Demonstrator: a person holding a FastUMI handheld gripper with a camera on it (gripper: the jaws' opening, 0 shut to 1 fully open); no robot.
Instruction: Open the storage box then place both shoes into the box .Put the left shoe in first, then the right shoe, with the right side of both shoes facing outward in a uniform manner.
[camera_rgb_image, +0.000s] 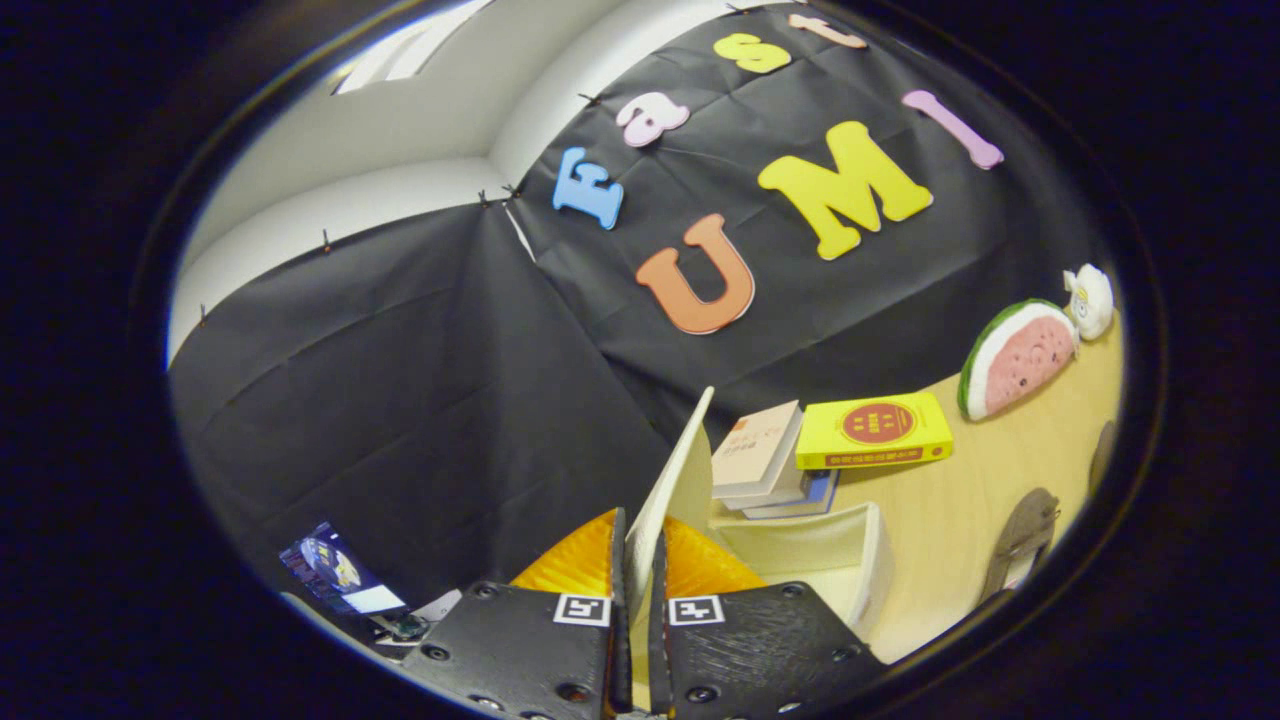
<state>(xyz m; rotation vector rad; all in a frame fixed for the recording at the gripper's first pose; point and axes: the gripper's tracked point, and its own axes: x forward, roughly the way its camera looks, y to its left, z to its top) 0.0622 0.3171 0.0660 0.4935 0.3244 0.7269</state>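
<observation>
Between the fingers: the raised lid (668, 490) of the storage box (850, 560) is pinched edge-on, a thin pale panel rising up and slightly rightward out of the narrow gap.
Gripper (640, 570): clenched on the lid; both fingers are pressed against its two faces, with hardly any gap left over.
Fingers (530, 640): square markers are carried on their upper faces, close to the tips.
Storage box: seen just ahead and to the right of the fingers, pale-walled, open at the top; its near right corner and rim are plainly visible, while its interior is mostly hidden.
Orange part (580, 565): a ribbed orange surface is seen on both sides of the lid, directly behind the fingertips; what it belongs to cannot be told.
Books (765, 455): a small stack is set beyond the box, touching or nearly touching its far rim; a yellow book (875, 430) lies beside the stack, to its right.
Shoe (1020, 540): a dark shoe is seen lying on the table to the right of the box, well apart from it; which shoe it is cannot be told.
Table (950, 540): a bare light wooden strip is left open between the box wall and the shoe.
Far edge: a watermelon-slice cushion (1020, 358) and a small white plush toy (1090, 298) are propped where the table meets the black cloth wall (420, 400).
</observation>
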